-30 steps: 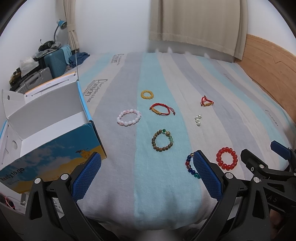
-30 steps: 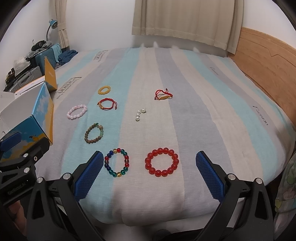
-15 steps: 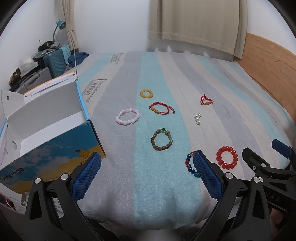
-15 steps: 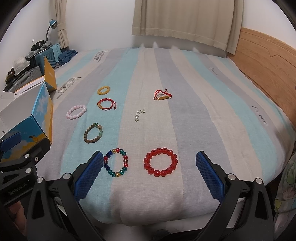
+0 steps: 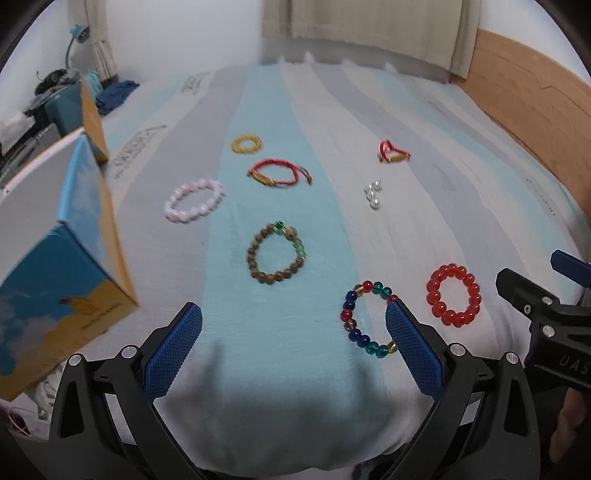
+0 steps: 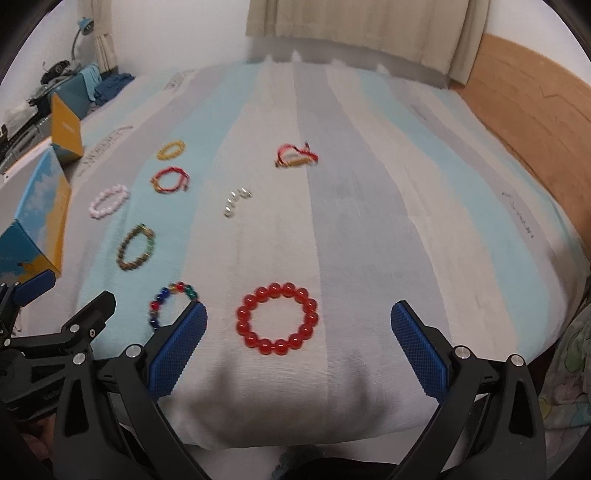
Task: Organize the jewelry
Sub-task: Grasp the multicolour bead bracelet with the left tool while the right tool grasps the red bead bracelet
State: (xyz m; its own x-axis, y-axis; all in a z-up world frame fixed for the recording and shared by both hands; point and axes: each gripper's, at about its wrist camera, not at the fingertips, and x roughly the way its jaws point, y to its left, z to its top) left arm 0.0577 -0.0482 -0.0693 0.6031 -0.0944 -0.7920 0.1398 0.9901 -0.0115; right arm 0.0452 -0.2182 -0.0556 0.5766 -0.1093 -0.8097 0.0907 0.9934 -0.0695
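Several bracelets lie on a striped bedspread. A red bead bracelet [image 6: 277, 318] sits just ahead of my open right gripper [image 6: 299, 325], between its blue pads. A multicolour bead bracelet [image 5: 365, 318] lies by the right pad of my open left gripper [image 5: 293, 325]. Farther out are a brown bead bracelet [image 5: 276, 252], a pink one [image 5: 194, 200], a red cord bracelet [image 5: 277, 173], a yellow ring [image 5: 246, 144], small pearls [image 5: 373, 192] and another red cord piece [image 5: 392, 153]. A blue and yellow box [image 5: 62, 254] stands at the left.
The bed's front edge drops away just under both grippers. A wooden headboard [image 6: 535, 114] runs along the right. Luggage and clutter [image 6: 55, 85] stand beyond the bed at the far left. Curtains [image 6: 362, 29] hang behind.
Both grippers have moved forward and lower over the bed. The bracelets appear larger and nearer, and the box now shows its side rather than its open inside.
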